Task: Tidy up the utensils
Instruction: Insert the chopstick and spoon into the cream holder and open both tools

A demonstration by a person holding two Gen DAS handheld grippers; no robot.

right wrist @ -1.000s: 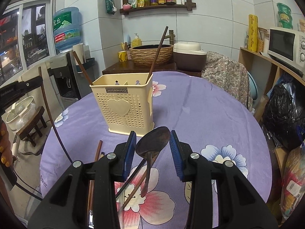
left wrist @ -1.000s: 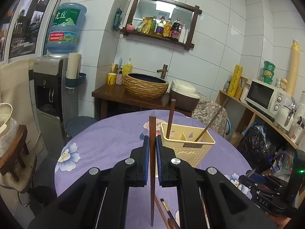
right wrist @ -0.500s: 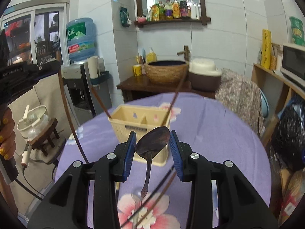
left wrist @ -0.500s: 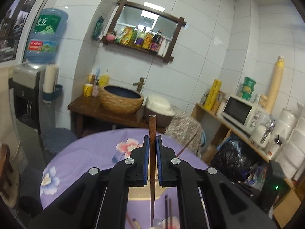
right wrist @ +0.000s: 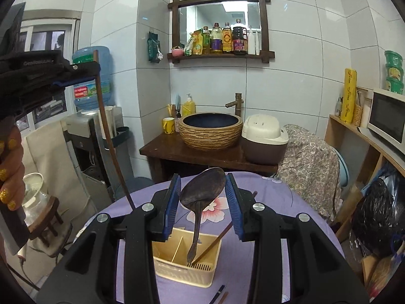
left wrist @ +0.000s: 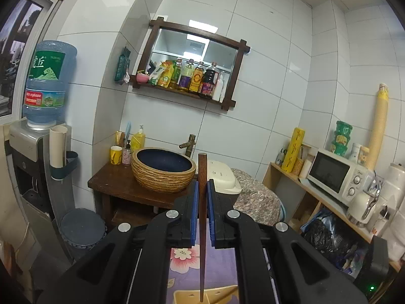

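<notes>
My left gripper (left wrist: 201, 188) is shut on a brown wooden chopstick (left wrist: 202, 240) that stands upright between its blue pads. From the right wrist view this left gripper (right wrist: 73, 76) is high at the left, its chopstick (right wrist: 108, 139) hanging down toward the table. My right gripper (right wrist: 202, 178) is shut on the bowl of a dark spoon (right wrist: 202, 192). The spoon's handle hangs down over the right compartment of the cream utensil holder (right wrist: 182, 276); I cannot tell if its tip is inside. One chopstick (right wrist: 215, 239) leans in that compartment. Only the holder's top edge (left wrist: 217, 295) shows in the left wrist view.
The holder stands on a round table with a purple floral cloth (right wrist: 278, 202). Loose sticks (right wrist: 219, 295) lie in front of the holder. Behind are a dark stand with a woven basin (right wrist: 211, 131), a rice cooker (right wrist: 263, 139), a water dispenser (left wrist: 38, 152) and a microwave shelf (left wrist: 334, 174). A person's hand (right wrist: 10, 172) is at the left.
Both grippers have risen with their loads. The holder has dropped low in both views, and the spoon's handle now hangs over it. The left view shows mostly wall.
</notes>
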